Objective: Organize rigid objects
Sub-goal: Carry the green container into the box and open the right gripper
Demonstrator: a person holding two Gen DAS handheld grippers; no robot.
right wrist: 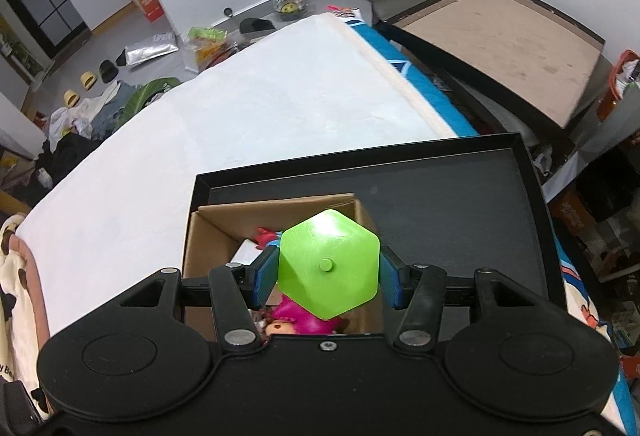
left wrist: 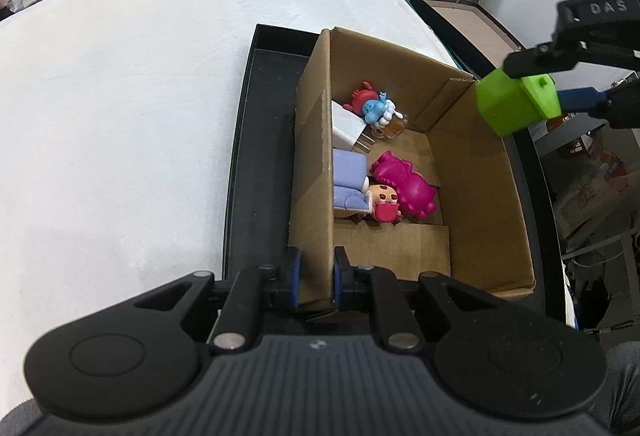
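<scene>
The right hand-held gripper (right wrist: 328,278) is pinching the hard, light-looking green block (right wrist: 329,270) by its flat sides, while the left hand-held gripper (left wrist: 316,282) is squeezing the cardboard box (left wrist: 480,196) wall.

You see a green hexagonal block (right wrist: 329,268) of smooth, slightly glossy plastic, a cardboard box (left wrist: 480,196) of matt brown corrugated paperboard, and a pink figurine (left wrist: 404,184) of shiny plastic inside it. The black tray (right wrist: 460,196) looks matt and smooth; the white cover (left wrist: 140,96) looks like soft, fuzzy cloth.
</scene>
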